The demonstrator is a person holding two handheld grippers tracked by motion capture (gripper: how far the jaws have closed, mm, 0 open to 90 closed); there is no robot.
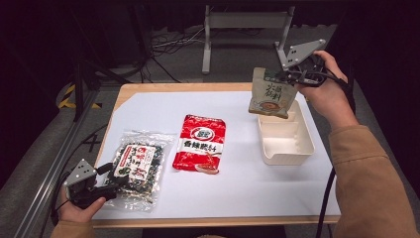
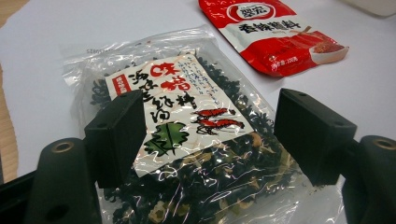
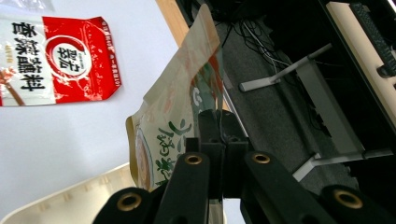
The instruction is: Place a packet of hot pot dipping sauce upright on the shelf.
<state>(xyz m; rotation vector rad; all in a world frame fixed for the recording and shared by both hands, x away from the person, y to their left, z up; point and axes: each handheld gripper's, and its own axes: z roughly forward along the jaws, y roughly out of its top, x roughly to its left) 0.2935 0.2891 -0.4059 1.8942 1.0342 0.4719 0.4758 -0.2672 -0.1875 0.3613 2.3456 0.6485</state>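
Above the white tray (image 1: 297, 148), the right gripper (image 1: 292, 75) pinches the beige pouch (image 1: 270, 94).

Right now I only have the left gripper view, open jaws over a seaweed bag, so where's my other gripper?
Observer: The right gripper is up over the far right of the table, shut on the top edge of a beige pouch.
Operator: Is that pouch over anything?
Observer: Yes, it hangs above the far end of a white tray, not resting in it yet.
Operator: Anything already in the tray?
Observer: From the high view it looks empty.
Operator: How close is the red packet to the tray?
Observer: The red packet lies flat left of the tray, a clear gap between them, and the seaweed bag is left of that.
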